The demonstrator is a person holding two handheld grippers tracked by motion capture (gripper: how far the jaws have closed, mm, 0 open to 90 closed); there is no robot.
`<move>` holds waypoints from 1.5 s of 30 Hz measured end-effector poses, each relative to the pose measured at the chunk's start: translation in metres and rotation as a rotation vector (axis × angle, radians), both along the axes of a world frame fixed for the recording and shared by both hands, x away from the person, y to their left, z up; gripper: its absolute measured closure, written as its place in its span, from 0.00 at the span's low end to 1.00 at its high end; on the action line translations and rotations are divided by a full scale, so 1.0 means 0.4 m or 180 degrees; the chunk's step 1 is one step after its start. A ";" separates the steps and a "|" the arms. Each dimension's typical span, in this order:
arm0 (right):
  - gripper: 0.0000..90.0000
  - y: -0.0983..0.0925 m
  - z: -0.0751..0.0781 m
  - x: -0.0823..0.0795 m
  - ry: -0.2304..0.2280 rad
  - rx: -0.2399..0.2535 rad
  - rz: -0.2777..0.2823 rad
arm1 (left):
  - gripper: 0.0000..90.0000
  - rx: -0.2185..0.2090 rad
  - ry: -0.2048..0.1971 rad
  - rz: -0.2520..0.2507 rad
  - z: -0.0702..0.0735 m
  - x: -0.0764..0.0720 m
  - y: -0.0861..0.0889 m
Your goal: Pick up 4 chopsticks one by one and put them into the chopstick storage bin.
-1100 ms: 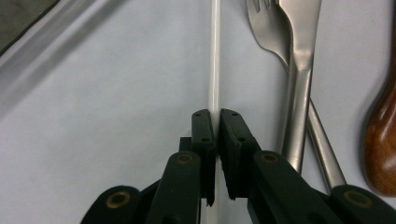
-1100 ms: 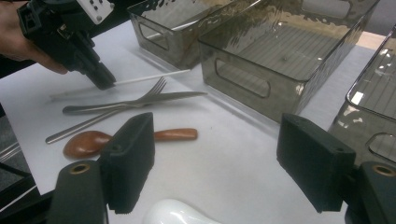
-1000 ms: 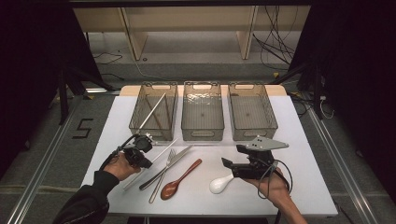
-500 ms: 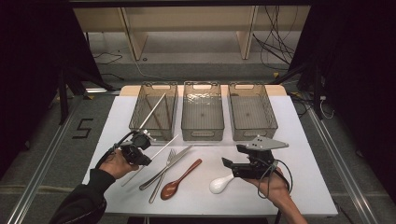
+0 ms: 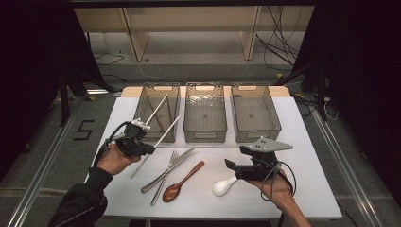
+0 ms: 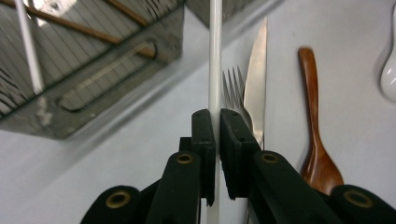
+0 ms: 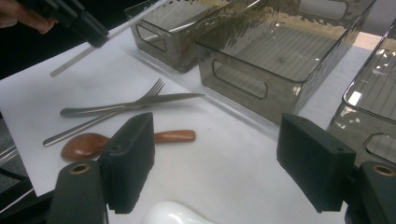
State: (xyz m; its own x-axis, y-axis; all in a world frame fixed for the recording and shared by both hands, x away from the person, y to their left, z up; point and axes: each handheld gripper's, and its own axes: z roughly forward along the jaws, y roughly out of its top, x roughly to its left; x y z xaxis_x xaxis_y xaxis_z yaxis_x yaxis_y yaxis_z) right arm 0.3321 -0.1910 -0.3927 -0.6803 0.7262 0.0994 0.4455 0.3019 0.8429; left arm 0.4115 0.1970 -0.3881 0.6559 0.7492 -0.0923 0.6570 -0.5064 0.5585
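Observation:
My left gripper [image 5: 147,149] [image 6: 217,135] is shut on a long white chopstick [image 5: 163,134] [image 6: 215,56], held off the table just in front of the left bin [image 5: 142,120]. The stick slants up toward that bin's front rim. A second white chopstick [image 5: 156,109] leans inside the bin, beside some thin wooden sticks. My right gripper [image 5: 230,166] [image 7: 215,158] hovers open at the front right, nothing between its pads. A white ceramic spoon [image 5: 223,186] [image 7: 172,214] lies just below its jaws.
A knife [image 5: 176,161] [image 7: 140,103], a fork [image 5: 164,178] [image 7: 107,116] and a wooden spoon [image 5: 182,182] [image 7: 93,142] lie together at the front centre. The middle bin [image 5: 204,133] [image 7: 261,70] and the right bin [image 5: 257,135] stand in the same row.
The left gripper has risen with the white chopstick, lifting it off the table toward the left bin. The right gripper has stayed still.

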 end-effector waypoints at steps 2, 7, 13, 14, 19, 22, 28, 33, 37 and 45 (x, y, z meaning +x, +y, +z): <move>0.32 0.000 0.000 0.000 -0.0002 0.0000 0.0001 | 0.94 -0.0114 -0.0057 0.0059 0.013 0.010 0.010; 0.32 0.002 -0.001 0.000 -0.0010 -0.0003 0.0008 | 0.94 -0.0222 -0.0159 0.0162 0.036 0.037 0.026; 0.32 0.000 -0.001 0.001 0.0004 0.0018 -0.0021 | 0.94 -0.0275 -0.0279 0.0252 0.059 0.068 0.037; 0.32 0.000 -0.001 0.002 0.0003 0.0024 -0.0022 | 0.94 -0.0275 -0.0294 0.0256 0.064 0.073 0.037; 0.32 0.003 -0.002 0.004 0.0009 0.0016 -0.0018 | 0.94 -0.0257 -0.0389 0.0282 0.080 0.109 0.032; 0.32 0.004 -0.002 0.004 0.0014 0.0003 -0.0014 | 0.94 -0.0258 -0.0459 0.0328 0.087 0.132 0.034; 0.32 -0.001 -0.003 0.005 0.0011 0.0015 -0.0019 | 0.93 -0.0224 -0.0591 0.0336 0.113 0.170 0.029; 0.32 0.000 -0.002 0.004 0.0004 0.0025 -0.0013 | 0.93 -0.0153 -0.0645 0.0359 0.121 0.204 0.019; 0.32 -0.001 -0.003 0.005 0.0007 0.0013 -0.0007 | 0.93 -0.0118 -0.0672 0.0362 0.123 0.223 0.012; 0.32 0.000 -0.004 0.005 0.0009 0.0015 -0.0003 | 0.93 -0.0063 -0.0718 0.0397 0.124 0.266 0.010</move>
State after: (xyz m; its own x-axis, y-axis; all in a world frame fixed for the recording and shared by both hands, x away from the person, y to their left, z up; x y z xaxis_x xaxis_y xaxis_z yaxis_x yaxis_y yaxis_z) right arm 0.3343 -0.1911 -0.3941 -0.6794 0.7262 0.1049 0.4481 0.2975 0.8430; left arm 0.5181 0.2011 -0.3386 0.5642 0.8251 0.0303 0.5714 -0.4167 0.7070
